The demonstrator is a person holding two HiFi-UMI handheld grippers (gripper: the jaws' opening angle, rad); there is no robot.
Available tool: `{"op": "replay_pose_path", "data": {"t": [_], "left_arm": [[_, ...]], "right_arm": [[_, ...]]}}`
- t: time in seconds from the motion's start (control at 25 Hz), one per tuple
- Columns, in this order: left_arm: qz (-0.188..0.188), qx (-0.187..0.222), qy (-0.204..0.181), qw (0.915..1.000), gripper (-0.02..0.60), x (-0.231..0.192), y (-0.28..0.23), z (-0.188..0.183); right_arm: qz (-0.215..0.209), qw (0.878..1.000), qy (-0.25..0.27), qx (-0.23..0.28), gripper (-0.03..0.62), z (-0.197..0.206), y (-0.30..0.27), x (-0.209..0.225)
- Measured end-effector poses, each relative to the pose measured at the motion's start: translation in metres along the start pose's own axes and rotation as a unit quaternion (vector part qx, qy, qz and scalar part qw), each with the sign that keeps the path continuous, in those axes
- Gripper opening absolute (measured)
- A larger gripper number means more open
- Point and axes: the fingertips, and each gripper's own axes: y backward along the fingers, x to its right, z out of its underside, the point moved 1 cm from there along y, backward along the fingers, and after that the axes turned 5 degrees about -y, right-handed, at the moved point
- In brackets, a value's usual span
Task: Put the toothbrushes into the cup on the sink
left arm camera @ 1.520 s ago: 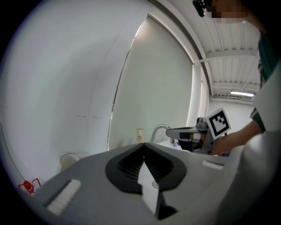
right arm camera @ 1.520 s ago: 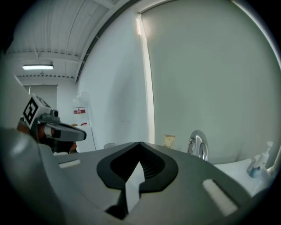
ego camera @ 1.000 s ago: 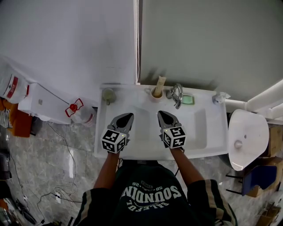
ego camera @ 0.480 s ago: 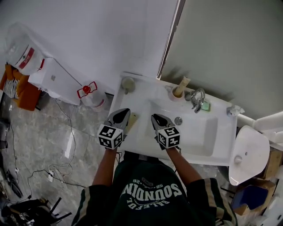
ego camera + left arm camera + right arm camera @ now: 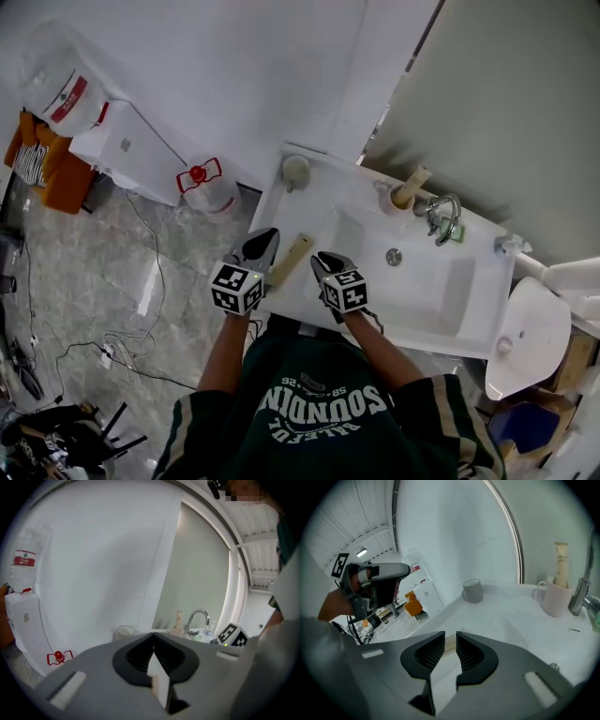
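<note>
Toothbrush point(image 5: 289, 262), seemingly boxed, on sink point(image 5: 319, 211) rim, grey cup point(image 5: 296, 170) beyond

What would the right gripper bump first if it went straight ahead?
Probably the tan toothbrush on the sink rim; depth is unclear. The right gripper's jaws have just been opening, nothing between them.

Person in a dark green shirt point(image 5: 319, 441) with white lettering, dark sleeves point(image 5: 187, 433) striped in tan, left tool point(image 5: 266, 240) and right tool point(image 5: 321, 262) grey-bodied with black ribbed jaw pads, each carrying a white cube point(image 5: 238, 290) with black square markers
</note>
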Motion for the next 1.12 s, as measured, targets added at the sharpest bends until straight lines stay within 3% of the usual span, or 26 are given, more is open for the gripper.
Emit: {"op": "replay_pose_path", "data": {"t": [0.2, 0.44, 0.76, 1.0, 1.12], "left_arm": [[0.009, -0.008, 0.004, 0.9999, 0.051, -0.019, 0.002, 0.006], [0.024, -0.020, 0.002, 0.9995, 0.051, -0.049, 0.003, 0.013], [0.040, -0.027, 0.001, 0.9989, 0.051, -0.081, -0.001, 0.017], [0.045, -0.025, 0.005, 0.9987, 0.051, -0.095, 0.000, 0.017], [0.048, -0.025, 0.006, 0.9985, 0.051, -0.097, 0.000, 0.018]], "right_arm": [[-0.012, 0.996, -0.059, -0.067, 0.108, 0.029, -0.035, -0.007], [0.014, 0.987, -0.124, -0.098, 0.149, 0.042, -0.070, -0.003], [0.033, 0.982, -0.146, -0.118, 0.156, 0.039, -0.107, -0.008], [0.055, 0.979, -0.122, -0.153, 0.151, 0.035, -0.119, -0.007], [0.047, 0.977, -0.136, -0.157, 0.120, 0.035, -0.119, -0.008]]}}
